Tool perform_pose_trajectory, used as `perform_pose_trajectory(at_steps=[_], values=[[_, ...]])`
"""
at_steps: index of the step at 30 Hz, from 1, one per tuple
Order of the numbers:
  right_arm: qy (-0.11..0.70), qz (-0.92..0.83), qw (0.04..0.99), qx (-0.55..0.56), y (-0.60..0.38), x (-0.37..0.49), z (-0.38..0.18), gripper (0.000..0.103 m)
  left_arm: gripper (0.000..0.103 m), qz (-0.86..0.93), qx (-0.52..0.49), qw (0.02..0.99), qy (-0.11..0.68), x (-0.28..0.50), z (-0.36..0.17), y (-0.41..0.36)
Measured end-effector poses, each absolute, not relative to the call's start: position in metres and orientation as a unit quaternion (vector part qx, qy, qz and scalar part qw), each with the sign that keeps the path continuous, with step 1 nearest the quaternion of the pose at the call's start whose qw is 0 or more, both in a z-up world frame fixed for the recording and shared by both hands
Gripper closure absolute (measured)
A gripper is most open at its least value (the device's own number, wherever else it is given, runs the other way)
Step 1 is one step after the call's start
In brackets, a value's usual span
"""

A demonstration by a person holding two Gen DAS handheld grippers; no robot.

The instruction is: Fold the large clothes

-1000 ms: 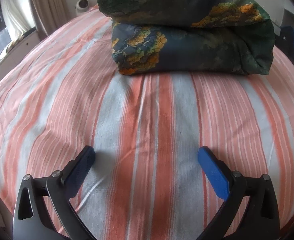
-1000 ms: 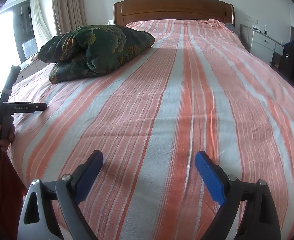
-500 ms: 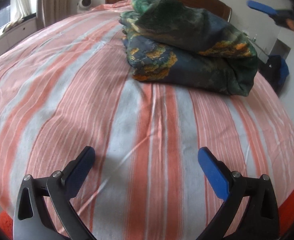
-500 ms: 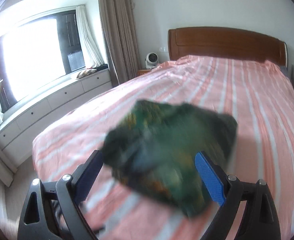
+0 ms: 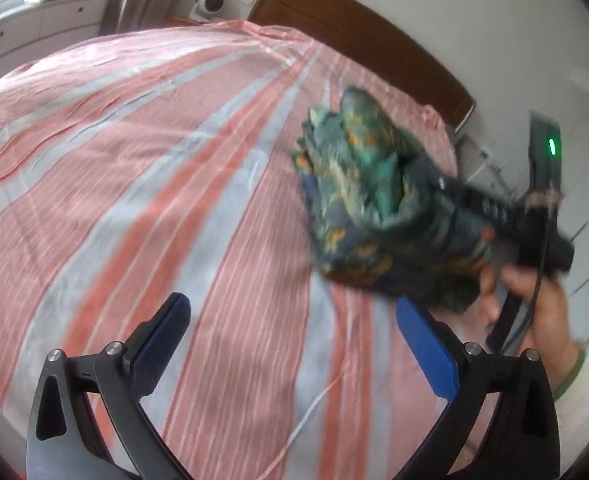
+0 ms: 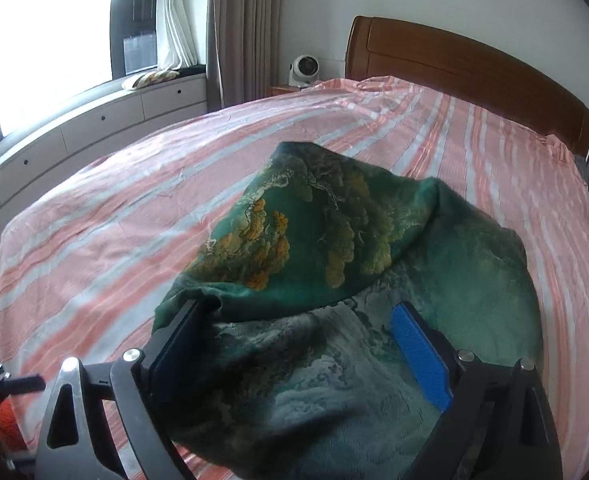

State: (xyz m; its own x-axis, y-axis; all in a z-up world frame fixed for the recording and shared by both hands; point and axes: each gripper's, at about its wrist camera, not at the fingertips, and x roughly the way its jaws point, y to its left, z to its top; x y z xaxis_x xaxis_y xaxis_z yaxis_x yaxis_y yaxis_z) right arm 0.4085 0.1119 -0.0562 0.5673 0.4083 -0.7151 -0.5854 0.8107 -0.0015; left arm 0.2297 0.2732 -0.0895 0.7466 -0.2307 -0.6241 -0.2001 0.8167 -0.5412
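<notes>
Your right gripper (image 6: pixel 294 344), jaws wide, clamps the folded green landscape-print bundle (image 6: pixel 334 240); your left gripper (image 5: pixel 294 344) gapes empty; next, unfurl it

No readable text, label, brand or number shows on anything in either view.

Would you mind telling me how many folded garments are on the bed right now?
1. The dark green patterned bundle sits on the striped bed, between the fingers of the right claw. Anything beyond the frame edges stays unseen.
</notes>
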Motion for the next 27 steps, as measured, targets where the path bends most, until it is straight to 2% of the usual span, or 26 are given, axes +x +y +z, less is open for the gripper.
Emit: perform_pose_trajectory(at_steps=[4,8,13,15,17,20,24,27], values=[[0.343,0.292,0.891,-0.054,0.068,0.387,-0.014,0.009,0.001,-0.145,-0.376,0.847,0.348,0.3,-0.046,0.291],[0.338,0.284,0.897,0.005,0.019,0.366,0.004,0.008,0.001,-0.192,-0.317,0.849,0.376,0.37,-0.025,0.261],[0.344,0.266,0.9,0.027,-0.028,0.35,0.005,0.008,0.0,-0.127,-0.221,0.827,0.501,0.417,-0.101,0.225],[0.357,0.263,0.896,0.032,-0.039,0.357,-0.001,0.008,0.0,-0.127,-0.232,0.817,0.513,0.421,-0.125,0.225],[0.379,0.261,0.887,0.045,-0.053,0.365,-0.014,0.008,0.0,-0.136,-0.259,0.812,0.505,0.423,-0.138,0.226],[0.44,0.264,0.851,0.111,-0.08,0.397,-0.048,0.007,0.0,-0.134,-0.241,0.811,0.515,0.427,-0.155,0.214],[0.517,0.316,0.745,0.278,-0.108,0.453,-0.119,0.006,0.0,-0.148,-0.237,0.793,0.541,0.437,-0.168,0.194],[0.534,0.315,0.683,0.385,-0.119,0.483,-0.169,0.0,0.0,-0.164,-0.248,0.781,0.55,0.445,-0.176,0.185]])
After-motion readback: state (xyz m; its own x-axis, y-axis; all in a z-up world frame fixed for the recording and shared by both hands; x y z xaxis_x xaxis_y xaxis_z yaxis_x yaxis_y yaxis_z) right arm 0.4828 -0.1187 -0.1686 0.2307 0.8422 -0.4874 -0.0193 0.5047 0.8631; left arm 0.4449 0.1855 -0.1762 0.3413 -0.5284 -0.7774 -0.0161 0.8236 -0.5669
